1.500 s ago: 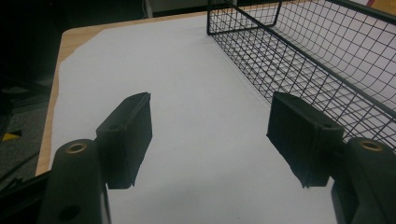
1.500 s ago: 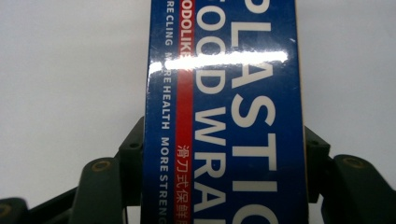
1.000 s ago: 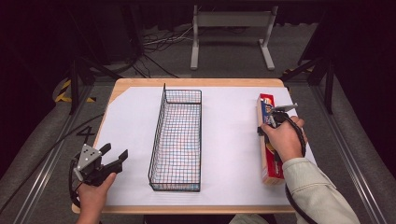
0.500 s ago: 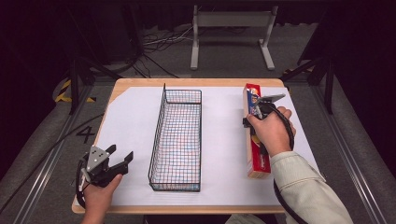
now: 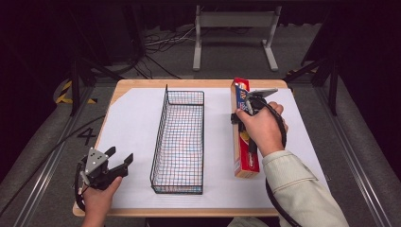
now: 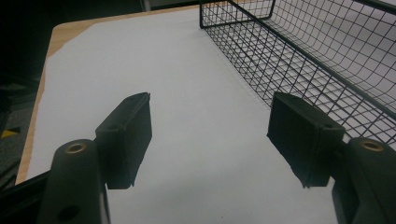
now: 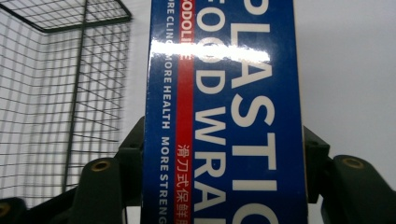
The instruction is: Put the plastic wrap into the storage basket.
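Right tongs (image 7: pixel 219 154) clamp the plastic wrap box (image 7: pixel 224 112); left tongs (image 6: pixel 210 140) gape empty.

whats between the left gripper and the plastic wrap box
The wire basket stands between the left gripper and the plastic wrap box, as the high view shows.

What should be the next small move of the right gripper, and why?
Probably carry the box left, over the basket. The right gripper is shut on the box, which lies right of the basket, and the basket holds nothing.
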The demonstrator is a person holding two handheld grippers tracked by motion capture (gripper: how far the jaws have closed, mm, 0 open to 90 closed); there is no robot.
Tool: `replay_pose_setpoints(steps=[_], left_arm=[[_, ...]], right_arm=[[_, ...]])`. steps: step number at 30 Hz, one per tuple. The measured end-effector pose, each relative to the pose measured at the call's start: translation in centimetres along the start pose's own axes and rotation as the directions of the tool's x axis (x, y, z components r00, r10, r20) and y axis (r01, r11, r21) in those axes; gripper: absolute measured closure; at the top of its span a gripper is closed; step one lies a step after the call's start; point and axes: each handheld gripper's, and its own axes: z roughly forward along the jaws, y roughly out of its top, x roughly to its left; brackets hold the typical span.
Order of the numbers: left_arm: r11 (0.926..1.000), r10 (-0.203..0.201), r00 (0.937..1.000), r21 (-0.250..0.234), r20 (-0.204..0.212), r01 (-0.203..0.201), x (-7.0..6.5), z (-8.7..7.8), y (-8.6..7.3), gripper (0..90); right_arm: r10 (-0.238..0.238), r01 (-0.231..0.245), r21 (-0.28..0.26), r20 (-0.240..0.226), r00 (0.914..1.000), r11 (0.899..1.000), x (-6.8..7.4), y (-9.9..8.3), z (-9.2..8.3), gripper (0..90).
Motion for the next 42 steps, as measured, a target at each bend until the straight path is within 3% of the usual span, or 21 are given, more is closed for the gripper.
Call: replay_pose_setpoints(steps=[2, 14, 15, 27, 31, 34, 42], left_arm=[[0.9999, 0.015, 0.9998, -0.007, -0.009, -0.015, -0.1, -0.2, 0.1, 30.7], [0.9998, 0.017, 0.9997, -0.006, -0.02, -0.017, -0.1, -0.5, -0.1, 30.7], [0.9998, 0.019, 0.9996, -0.003, -0.022, -0.019, -0.1, -0.5, -0.2, 30.7], [0.9999, 0.007, 0.9996, -0.011, -0.029, -0.007, 0.2, -0.6, -0.2, 30.7], [0.9998, 0.012, 0.9996, -0.013, -0.025, -0.012, 0.3, -0.5, -0.1, 30.7], [0.9998, -0.007, 0.9996, -0.018, -0.026, 0.006, 0.5, -0.6, 0.0, 30.7], [0.9999, 0.002, 0.9996, -0.016, -0.028, -0.003, 0.3, -0.4, 0.0, 30.9]], right_arm=[[-0.005, 0.005, -0.004, -0.013, 0.9999, 1.0, 0.6, 0.0, -0.1, 39.7], [-0.047, 0.047, 0.001, -0.051, 0.9976, 0.999, 3.8, 0.1, -0.4, 39.7], [-0.059, 0.059, 0.002, -0.057, 0.9966, 0.998, 4.7, 0.1, -0.4, 39.7], [-0.116, 0.117, 0.009, -0.074, 0.9905, 0.993, 8.7, -0.2, 0.4, 39.7], [-0.114, 0.116, 0.01, -0.085, 0.9898, 0.993, 10.0, -0.4, 0.8, 39.6], [-0.085, 0.086, 0.0, -0.12, 0.9891, 0.996, 10.7, -0.6, 1.1, 39.6], [-0.086, 0.086, 0.0, -0.126, 0.9884, 0.996, 12.4, -1.0, 1.7, 39.6]])
